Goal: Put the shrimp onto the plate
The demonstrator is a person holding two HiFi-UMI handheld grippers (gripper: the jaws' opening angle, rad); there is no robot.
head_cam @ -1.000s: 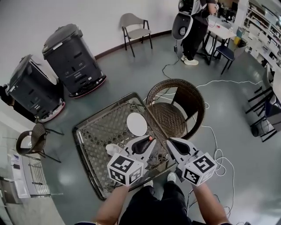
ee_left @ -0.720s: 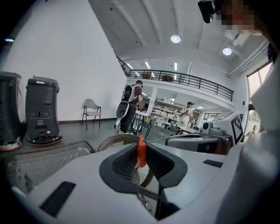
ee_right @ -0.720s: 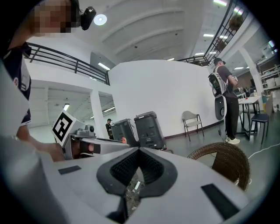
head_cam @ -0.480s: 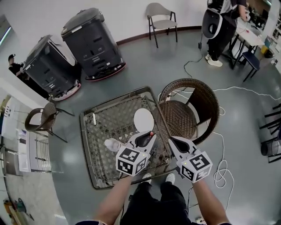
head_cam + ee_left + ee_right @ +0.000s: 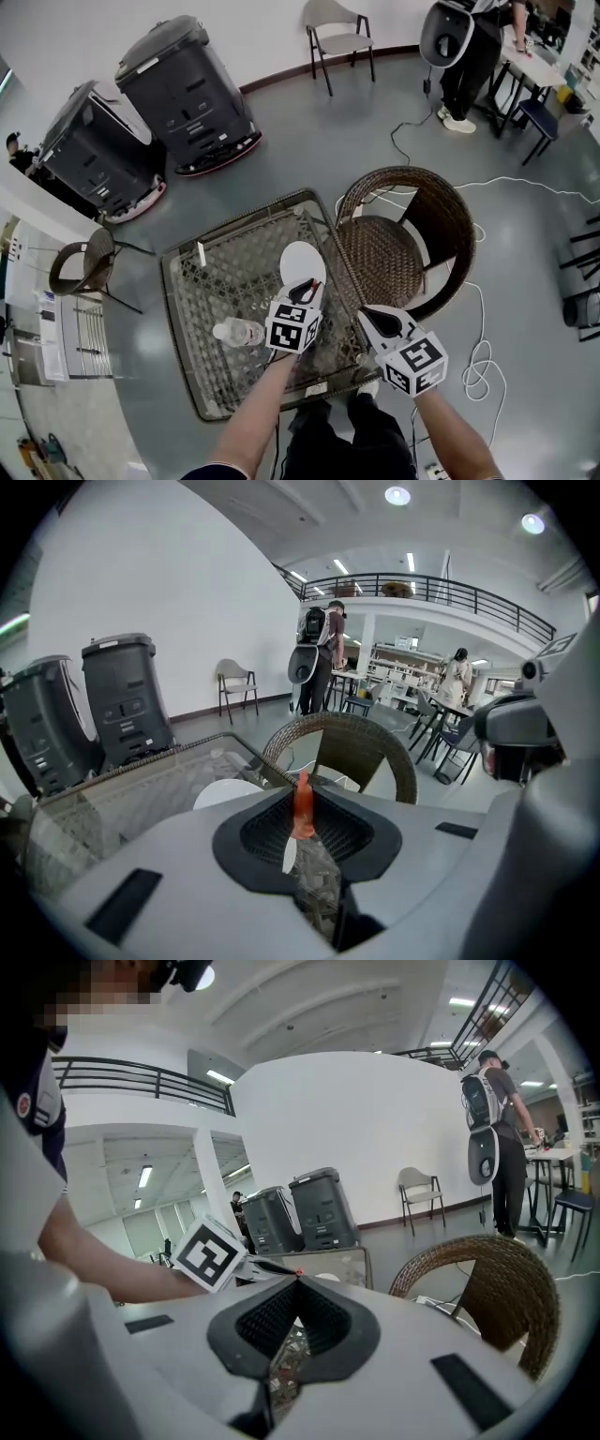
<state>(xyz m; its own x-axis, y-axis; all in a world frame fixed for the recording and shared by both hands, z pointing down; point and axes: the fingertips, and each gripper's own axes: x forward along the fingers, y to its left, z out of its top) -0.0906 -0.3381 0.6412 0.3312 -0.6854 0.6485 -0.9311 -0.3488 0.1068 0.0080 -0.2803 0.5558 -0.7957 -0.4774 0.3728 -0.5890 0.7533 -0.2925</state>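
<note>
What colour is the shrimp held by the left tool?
The shrimp is orange-red, seen best in the left gripper view.

You had a clear bottle [image 5: 236, 332] lying on the glass-topped wicker desk [image 5: 211, 286], a round wicker chair [image 5: 442, 225] just beside its edge, two dark bins [image 5: 183, 89] near the wall, and white cable [image 5: 478, 356] looped on the floor.

Office-type hall w/ mezzanine [image 5: 441, 585], desks [image 5: 536, 58].
</note>
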